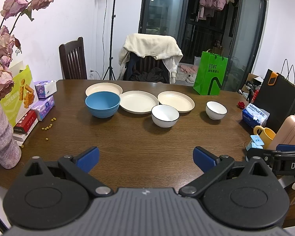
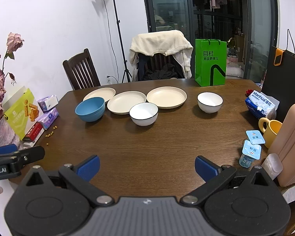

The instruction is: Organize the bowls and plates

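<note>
**Nothing stacked yet: all six pieces loose on the table**

Three cream plates in a row along the far half of the wooden table [image 1: 147,157]: left plate [image 1: 103,88], middle plate [image 1: 139,101], right plate [image 1: 176,100], each lying flat and single, rims close together or slightly overlapping. Blue bowl [image 1: 102,104] upright just in front of the left plate. One white bowl [image 1: 165,115] upright in front of the gap between middle and right plates; the second white bowl [image 1: 216,110] apart to the right, alone. No piece nested in or resting on another, as far as both views show.

Left gripper [image 1: 146,158] spread wide, empty, hovering over the bare near part of the table, well short of the dishes. Right gripper [image 2: 147,166] likewise wide apart, gripping nothing, equally far back.

Judged from this: task at its very start. Left to do, probably: plates into one pile, the two white bowls nested, blue bowl placed with them.
</note>
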A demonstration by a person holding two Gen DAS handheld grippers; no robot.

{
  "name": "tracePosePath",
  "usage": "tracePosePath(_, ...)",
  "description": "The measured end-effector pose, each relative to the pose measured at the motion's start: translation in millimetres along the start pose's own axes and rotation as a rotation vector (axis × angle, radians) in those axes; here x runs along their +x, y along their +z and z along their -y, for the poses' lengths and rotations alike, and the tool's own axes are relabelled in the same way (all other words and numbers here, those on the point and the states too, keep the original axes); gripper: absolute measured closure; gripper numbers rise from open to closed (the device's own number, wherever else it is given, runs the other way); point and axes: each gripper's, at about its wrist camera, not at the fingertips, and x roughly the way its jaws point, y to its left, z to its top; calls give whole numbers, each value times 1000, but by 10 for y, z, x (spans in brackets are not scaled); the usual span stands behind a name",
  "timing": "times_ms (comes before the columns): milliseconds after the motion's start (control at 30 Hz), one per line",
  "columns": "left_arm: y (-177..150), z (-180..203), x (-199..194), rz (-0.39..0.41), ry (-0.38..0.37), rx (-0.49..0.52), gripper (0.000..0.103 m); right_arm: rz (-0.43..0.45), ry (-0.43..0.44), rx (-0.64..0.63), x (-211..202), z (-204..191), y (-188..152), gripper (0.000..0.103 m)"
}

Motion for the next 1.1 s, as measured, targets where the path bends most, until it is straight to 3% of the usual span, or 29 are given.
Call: tracePosePath(1100,14,0,30,-7,-2,2,0,-12,-11,-8,84,41,10,0)
